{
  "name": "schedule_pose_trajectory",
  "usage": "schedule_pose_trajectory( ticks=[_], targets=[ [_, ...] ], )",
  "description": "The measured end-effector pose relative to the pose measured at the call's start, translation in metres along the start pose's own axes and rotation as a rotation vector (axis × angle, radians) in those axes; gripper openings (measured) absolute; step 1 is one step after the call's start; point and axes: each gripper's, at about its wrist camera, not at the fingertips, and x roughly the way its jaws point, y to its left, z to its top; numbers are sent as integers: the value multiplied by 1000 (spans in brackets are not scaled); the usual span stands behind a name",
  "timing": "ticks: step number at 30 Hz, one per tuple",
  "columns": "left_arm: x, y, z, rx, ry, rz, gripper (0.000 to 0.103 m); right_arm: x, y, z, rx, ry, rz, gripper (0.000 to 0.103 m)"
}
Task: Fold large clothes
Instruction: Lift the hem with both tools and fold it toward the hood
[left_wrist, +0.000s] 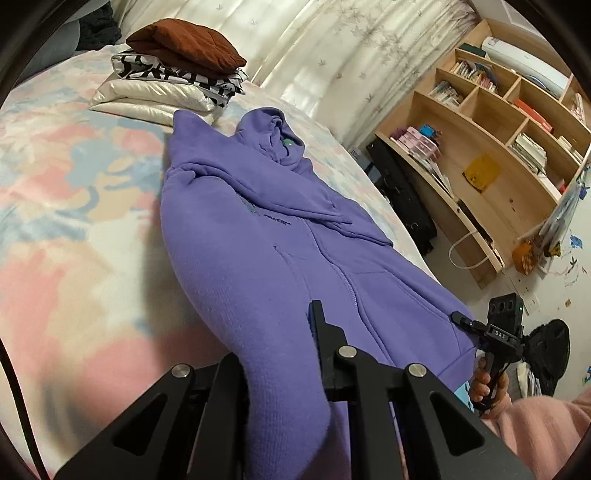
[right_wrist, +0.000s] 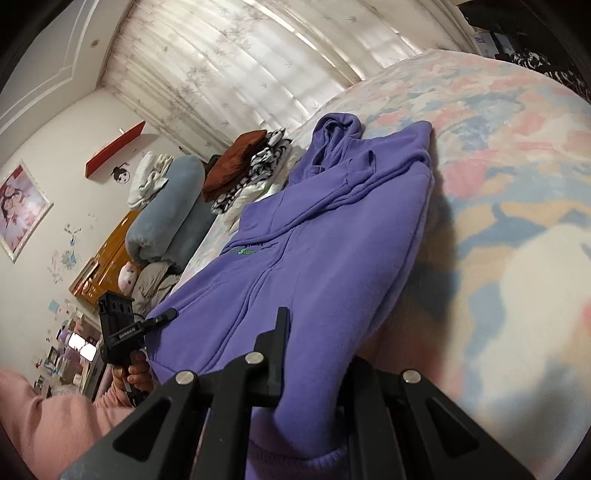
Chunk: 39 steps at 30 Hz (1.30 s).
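The purple zip-front fleece hoodie lies on the pastel patchwork bed, hood toward 12 o'clock. Left tool and right tool each pinch its hem at 6 o'clock.

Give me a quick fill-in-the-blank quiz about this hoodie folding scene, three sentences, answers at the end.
1. The hoodie lying on the bed is ____ in colour.
2. The left gripper and right gripper are both shut on the hoodie's ____ edge.
3. The top garment of the folded pile is ____.

Answers: purple; bottom; brown
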Motion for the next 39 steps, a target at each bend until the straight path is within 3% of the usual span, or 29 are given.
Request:
schedule_pose_trajectory(
  ticks=[4, 9, 16, 20, 22, 23, 24, 25, 26, 28, 31, 34, 39],
  targets=[
    [-12, -4, -6, -10, 10, -6, 8, -11, 9, -10, 1, 19, -3, 7],
    [-5, -1, 14, -80, -9, -83, 8, -6, 3, 0, 69, 7, 35, 8],
    [23, 12, 88, -168, -66, -133, 13, 15, -27, 65, 274, -78, 151, 12],
    [60, 45, 144, -290, -93, -76, 31, 43, -47, 120, 375, -128, 124, 15],
    [81, 66, 172, -363, -119, -30, 57, 60, -57, 145, 408, -137, 81, 21],
    [88, 75, 180, -393, -139, -16, 71, 73, -65, 163, 437, -141, 43, 37],
    [96, 87, 191, -438, -157, -12, 76, 81, -73, 174, 456, -151, 24, 63],
    [103, 96, 198, -473, -160, -12, 78, 89, -80, 184, 477, -166, 16, 73],
    [111, 109, 207, -513, -177, -13, 78, 98, -89, 196, 500, -187, 24, 81],
    [119, 123, 218, -539, -208, 34, 78, 108, -100, 209, 518, -202, 45, 81],
    [134, 131, 228, -496, -177, 113, 78, 122, -108, 223, 497, -197, 23, 81],
    [152, 124, 237, -348, -110, 227, 78, 136, -112, 231, 419, -152, -64, 81],
    [182, 111, 245, -111, -5, 321, 78, 152, -125, 232, 335, -89, -184, 81]
  ],
)
